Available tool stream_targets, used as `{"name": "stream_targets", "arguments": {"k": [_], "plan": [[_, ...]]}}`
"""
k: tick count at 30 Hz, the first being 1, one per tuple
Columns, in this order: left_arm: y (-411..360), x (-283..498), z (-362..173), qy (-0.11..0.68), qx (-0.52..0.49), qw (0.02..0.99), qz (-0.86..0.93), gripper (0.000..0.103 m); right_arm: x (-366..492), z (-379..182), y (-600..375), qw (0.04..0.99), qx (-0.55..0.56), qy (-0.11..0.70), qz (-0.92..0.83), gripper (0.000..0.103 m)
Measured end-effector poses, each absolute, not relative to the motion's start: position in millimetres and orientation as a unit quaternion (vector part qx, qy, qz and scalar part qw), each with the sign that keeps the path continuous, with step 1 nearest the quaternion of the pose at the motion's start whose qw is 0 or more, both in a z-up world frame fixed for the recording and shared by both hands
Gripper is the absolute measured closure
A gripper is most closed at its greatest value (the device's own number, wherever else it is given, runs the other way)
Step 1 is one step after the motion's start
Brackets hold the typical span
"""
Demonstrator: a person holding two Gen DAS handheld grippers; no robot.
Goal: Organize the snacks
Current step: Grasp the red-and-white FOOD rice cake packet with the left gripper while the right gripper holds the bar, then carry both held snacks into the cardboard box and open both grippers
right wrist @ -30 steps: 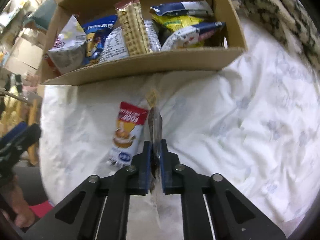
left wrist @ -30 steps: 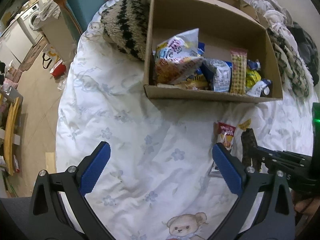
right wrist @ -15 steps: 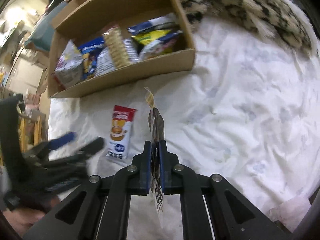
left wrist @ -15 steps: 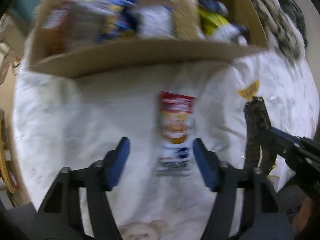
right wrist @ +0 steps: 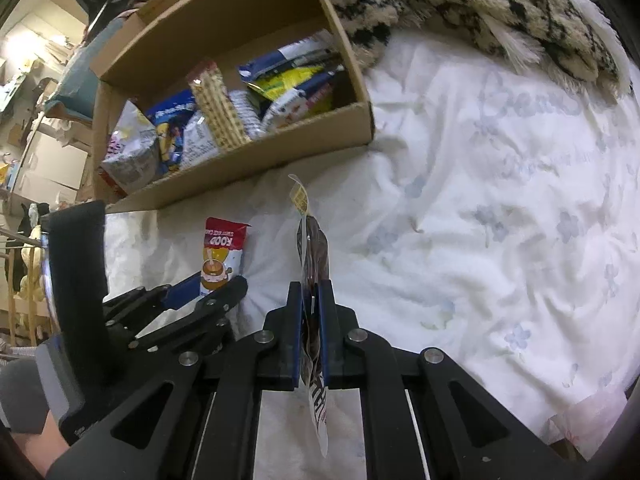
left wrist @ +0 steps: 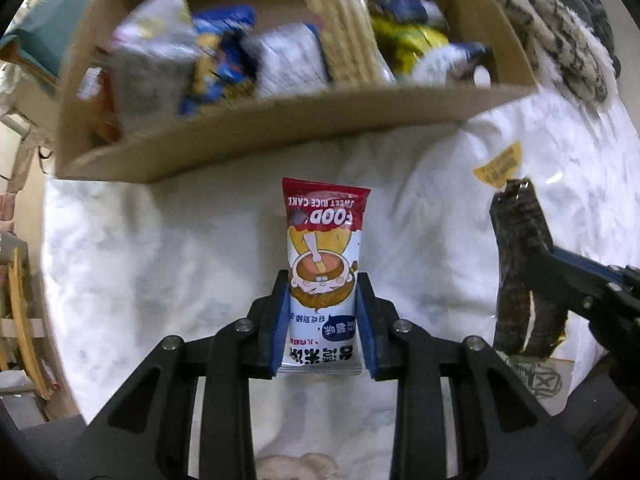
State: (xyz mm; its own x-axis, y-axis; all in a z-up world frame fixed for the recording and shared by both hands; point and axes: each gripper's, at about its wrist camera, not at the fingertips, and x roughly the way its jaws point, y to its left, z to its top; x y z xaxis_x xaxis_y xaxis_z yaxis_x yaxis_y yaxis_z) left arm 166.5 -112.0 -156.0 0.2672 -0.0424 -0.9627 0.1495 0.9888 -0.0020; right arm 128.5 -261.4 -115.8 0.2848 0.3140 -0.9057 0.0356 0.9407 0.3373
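A red and white sweet rice cake packet (left wrist: pixel 322 256) lies on the white floral bedsheet (left wrist: pixel 168 248). My left gripper (left wrist: pixel 322 312) has its blue pads closed against both sides of the packet's lower half. The packet also shows in the right wrist view (right wrist: pixel 222 256). My right gripper (right wrist: pixel 311 316) is shut on a dark brown snack packet (right wrist: pixel 314 252) with a yellow tag, held edge-up above the sheet. It also shows in the left wrist view (left wrist: pixel 520 264). A cardboard box (left wrist: pixel 280 120) holding several snack bags stands just beyond.
A black and cream knitted blanket (right wrist: pixel 460 4) lies behind and right of the box. The sheet (right wrist: pixel 500 208) spreads wide to the right. Room clutter and furniture sit past the bed's left edge (left wrist: pixel 20 240).
My left gripper moved right and forward over the rice cake packet and closed from wide open onto it. My right gripper keeps hold of the dark packet.
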Motion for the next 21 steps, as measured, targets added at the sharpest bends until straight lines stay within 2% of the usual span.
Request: {"name": "stream_targets", "arguments": {"k": [10, 21], "plan": [[-60.8, 153.0, -99.5, 0.571, 0.005, 0.821, -0.009, 0.076, 124.0, -90.2, -242.7, 0.787, 0.2, 0.557, 0.174, 0.096], [-2.9, 150.5, -36.0, 0.516, -0.041, 0.855, 0.032, 0.076, 121.3, -30.0, -239.5, 0.835, 0.226, 0.442, 0.238, 0.096]]}}
